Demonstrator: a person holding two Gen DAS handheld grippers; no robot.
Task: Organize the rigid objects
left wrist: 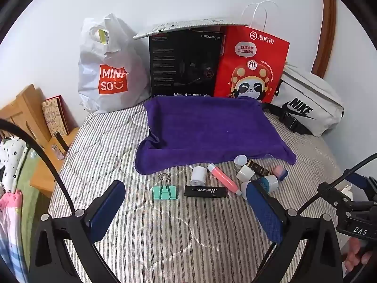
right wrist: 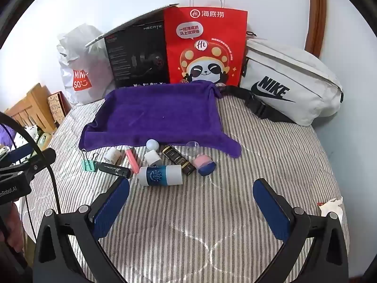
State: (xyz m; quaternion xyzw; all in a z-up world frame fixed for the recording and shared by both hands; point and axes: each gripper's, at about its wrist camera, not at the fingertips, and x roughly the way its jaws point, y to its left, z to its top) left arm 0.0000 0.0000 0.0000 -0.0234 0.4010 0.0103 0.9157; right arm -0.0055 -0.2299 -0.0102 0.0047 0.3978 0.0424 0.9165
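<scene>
A cluster of small items lies on the striped bedcover [right wrist: 212, 212], just in front of the near edge of a purple towel [right wrist: 155, 115]. From the left there is a green binder clip [left wrist: 165, 192], a black stick marked Horizon [left wrist: 205, 191], a white roll [left wrist: 198, 175], a pink tube [left wrist: 223, 179], a white plug [right wrist: 152, 158], a blue-and-white tube [right wrist: 160, 175], a black-and-gold box [right wrist: 179, 161], a pink-and-blue piece [right wrist: 204, 164] and a clear ball [right wrist: 192, 147]. The towel is bare. Behind it stand a white plastic bag [left wrist: 110, 70], a black box [left wrist: 183, 63], a red paper bag [right wrist: 205, 47] and a white waist bag [right wrist: 289, 82]. The left gripper [left wrist: 186, 200] and the right gripper [right wrist: 190, 200] hover above the bedcover, jaws spread wide, holding nothing.
</scene>
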